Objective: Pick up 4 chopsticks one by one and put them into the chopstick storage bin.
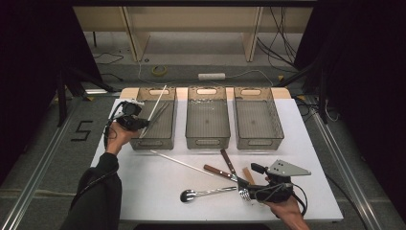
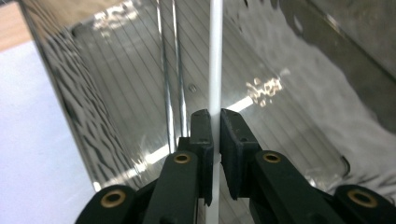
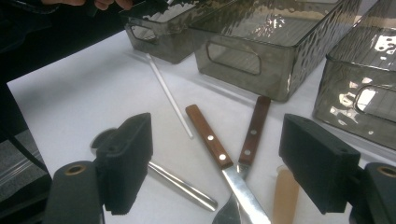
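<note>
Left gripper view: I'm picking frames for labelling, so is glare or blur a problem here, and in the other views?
Left gripper view: glare patches on the bin wall, white stick sharp. Right gripper view: jaws soft, knives crisp. High view: table bright, surroundings dark.

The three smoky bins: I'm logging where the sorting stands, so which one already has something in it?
The leftmost bin: thin sticks lie in it, and the left gripper holds a white chopstick over it. The middle bin and right bin look empty.
</note>
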`<state>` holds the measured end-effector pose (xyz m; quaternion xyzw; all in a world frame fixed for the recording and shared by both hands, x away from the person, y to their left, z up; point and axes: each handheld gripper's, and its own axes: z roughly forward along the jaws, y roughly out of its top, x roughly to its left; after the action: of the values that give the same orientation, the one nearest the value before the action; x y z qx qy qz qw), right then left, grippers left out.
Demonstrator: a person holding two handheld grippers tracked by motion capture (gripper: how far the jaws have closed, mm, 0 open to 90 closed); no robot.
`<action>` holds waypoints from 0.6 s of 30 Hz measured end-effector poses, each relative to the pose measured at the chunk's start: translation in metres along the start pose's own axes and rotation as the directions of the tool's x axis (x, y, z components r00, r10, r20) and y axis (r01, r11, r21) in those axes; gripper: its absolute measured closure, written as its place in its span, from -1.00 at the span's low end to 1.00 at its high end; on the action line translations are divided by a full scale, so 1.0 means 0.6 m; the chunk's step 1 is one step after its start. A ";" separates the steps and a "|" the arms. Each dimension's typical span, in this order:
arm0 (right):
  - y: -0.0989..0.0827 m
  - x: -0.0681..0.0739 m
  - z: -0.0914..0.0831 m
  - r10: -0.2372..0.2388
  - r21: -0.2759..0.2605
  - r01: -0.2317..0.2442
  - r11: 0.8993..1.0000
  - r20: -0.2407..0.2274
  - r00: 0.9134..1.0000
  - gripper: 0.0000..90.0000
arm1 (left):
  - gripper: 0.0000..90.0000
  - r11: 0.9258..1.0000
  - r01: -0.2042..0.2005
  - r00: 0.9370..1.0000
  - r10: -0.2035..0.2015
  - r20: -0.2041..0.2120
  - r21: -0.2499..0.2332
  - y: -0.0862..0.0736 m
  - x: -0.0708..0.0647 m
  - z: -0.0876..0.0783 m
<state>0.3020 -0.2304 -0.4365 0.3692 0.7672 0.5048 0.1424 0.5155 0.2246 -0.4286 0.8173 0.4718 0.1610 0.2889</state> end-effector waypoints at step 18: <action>0.002 0.004 -0.004 -0.010 -0.008 0.010 1.000 0.002 1.000 -0.40 | -0.02 0.989 -0.110 0.990 0.118 0.076 -0.097 0.011 -0.058 -0.079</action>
<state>0.2994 -0.2304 -0.4341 0.3650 0.7669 0.5070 0.1471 0.4770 0.2068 -0.3868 0.8346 0.4041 0.1655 0.3358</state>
